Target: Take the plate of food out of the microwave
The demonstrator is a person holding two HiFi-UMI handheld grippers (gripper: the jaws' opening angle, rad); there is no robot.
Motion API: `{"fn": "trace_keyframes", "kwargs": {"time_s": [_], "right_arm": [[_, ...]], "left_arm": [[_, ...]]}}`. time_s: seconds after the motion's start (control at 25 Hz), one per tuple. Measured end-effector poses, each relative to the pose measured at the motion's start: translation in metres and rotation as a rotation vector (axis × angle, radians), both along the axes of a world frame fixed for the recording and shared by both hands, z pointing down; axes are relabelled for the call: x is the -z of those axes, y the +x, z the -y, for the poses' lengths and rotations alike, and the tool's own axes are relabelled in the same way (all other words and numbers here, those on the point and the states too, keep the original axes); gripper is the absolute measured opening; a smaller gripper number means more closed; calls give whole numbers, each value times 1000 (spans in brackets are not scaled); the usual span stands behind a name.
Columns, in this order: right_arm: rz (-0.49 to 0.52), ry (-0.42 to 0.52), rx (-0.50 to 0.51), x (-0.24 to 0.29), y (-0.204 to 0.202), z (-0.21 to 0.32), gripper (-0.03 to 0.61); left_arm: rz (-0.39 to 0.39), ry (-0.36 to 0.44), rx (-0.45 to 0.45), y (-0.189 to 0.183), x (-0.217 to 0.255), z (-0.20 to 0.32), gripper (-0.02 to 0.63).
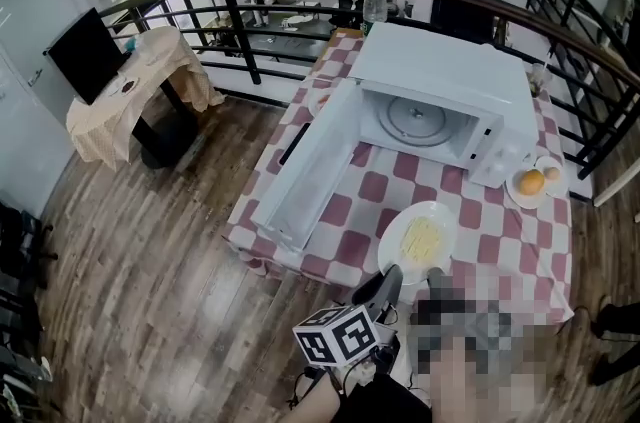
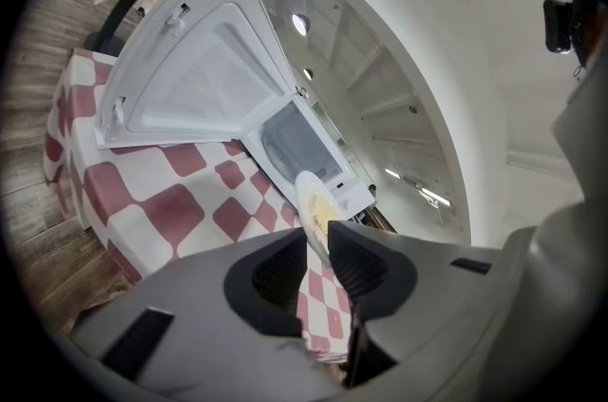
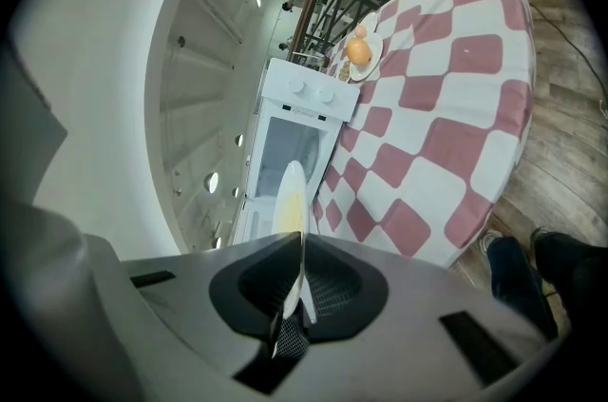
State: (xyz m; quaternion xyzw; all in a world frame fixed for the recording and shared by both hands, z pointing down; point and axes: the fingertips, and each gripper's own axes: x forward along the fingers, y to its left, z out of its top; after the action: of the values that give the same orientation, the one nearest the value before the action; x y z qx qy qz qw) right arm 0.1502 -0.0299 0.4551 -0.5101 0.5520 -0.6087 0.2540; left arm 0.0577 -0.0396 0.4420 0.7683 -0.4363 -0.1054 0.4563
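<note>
The white plate of yellow food (image 1: 420,239) is out of the white microwave (image 1: 440,71), over the front part of the checked table (image 1: 500,251); I cannot tell whether it rests on the cloth. The microwave door (image 1: 310,166) hangs wide open and the glass turntable (image 1: 417,119) is bare. My left gripper (image 1: 392,273) is shut on the plate's near rim, and the plate (image 2: 312,205) stands edge-on between its jaws (image 2: 321,253). My right gripper (image 3: 296,272) is shut on the plate rim (image 3: 291,196). In the head view it is mostly hidden.
A small plate with an orange and an egg (image 1: 533,181) sits right of the microwave. A water bottle (image 1: 374,3) stands behind it. A dark railing (image 1: 240,21) runs behind the table. A cloth-covered side table (image 1: 140,81) and a black screen (image 1: 85,56) stand at left.
</note>
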Motion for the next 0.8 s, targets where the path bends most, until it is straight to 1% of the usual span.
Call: {"fn": "trace_keyframes", "kwargs": {"time_s": [0.8], "right_arm": [[3, -9, -25, -5, 7, 20, 12]], "left_arm": [[-8, -9, -28, 7, -5, 21, 100]]}}
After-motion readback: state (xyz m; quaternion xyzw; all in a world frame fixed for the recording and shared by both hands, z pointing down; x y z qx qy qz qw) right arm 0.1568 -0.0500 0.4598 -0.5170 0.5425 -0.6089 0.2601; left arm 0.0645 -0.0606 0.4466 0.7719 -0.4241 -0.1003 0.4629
